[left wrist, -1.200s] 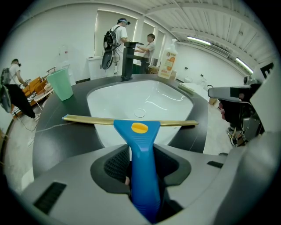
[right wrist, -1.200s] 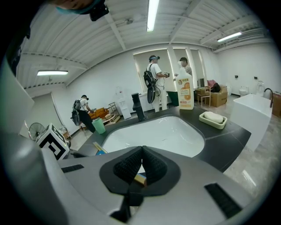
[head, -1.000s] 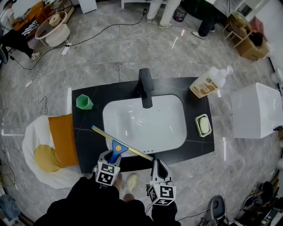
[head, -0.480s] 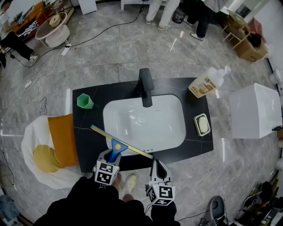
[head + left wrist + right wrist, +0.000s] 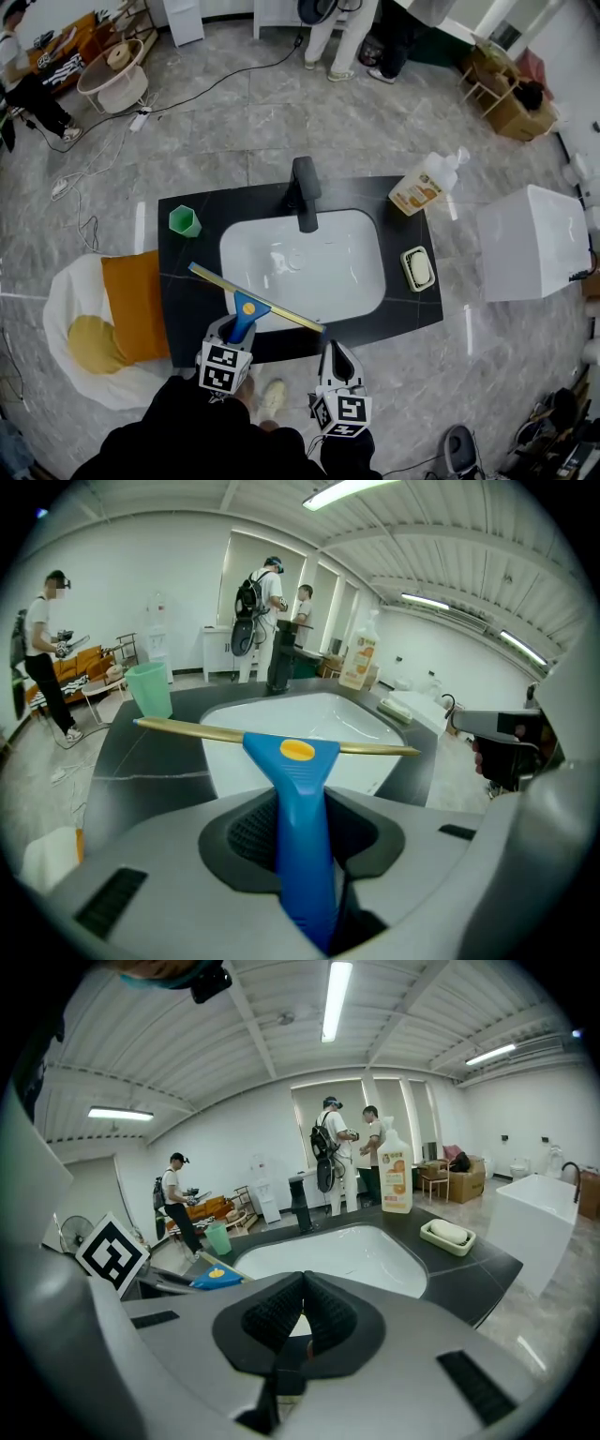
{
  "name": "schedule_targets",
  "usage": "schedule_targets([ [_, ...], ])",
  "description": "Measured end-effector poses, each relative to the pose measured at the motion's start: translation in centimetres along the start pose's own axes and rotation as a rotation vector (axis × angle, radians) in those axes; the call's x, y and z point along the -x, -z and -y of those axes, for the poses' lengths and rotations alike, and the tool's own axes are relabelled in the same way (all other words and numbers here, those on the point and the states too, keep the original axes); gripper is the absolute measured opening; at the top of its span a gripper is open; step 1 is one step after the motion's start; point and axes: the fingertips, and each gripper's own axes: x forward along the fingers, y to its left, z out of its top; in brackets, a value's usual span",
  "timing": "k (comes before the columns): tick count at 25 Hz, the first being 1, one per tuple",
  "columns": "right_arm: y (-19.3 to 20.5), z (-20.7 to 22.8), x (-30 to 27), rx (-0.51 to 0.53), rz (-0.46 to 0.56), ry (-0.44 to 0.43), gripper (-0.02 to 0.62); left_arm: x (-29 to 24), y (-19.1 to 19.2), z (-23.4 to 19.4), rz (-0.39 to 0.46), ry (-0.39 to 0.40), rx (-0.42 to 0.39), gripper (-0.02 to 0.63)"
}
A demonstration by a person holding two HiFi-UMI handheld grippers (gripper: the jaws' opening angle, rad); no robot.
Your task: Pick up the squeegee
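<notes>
The squeegee (image 5: 246,309) has a blue handle with a yellow dot and a long brass-coloured blade. My left gripper (image 5: 236,330) is shut on its handle and holds it just above the front rim of the sink, the blade running slantwise across the basin's near left corner. In the left gripper view the blue handle (image 5: 298,827) sits clamped between the dark pads, with the blade (image 5: 187,727) level ahead. My right gripper (image 5: 337,354) hangs beside it to the right, jaws together with nothing between them (image 5: 302,1321).
A white basin (image 5: 309,267) sits in a black counter (image 5: 187,272) with a black tap (image 5: 302,192). A green cup (image 5: 184,221) stands back left, a soap bottle (image 5: 422,185) and soap dish (image 5: 417,269) on the right. An orange cushion (image 5: 136,305) lies left; people stand beyond.
The counter and sink look smaller and lower in the head view: both grippers have risen, and the squeegee has come up with the left one.
</notes>
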Motion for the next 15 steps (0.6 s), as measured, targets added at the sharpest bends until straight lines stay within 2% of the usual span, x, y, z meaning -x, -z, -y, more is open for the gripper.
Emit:
schedule_targets([
  [15,-3.1,-2.4,6.3,0.074,0.101,-0.028,0.014,8.1,-3.2,1.3,0.156,-0.060,0.006,0.134],
])
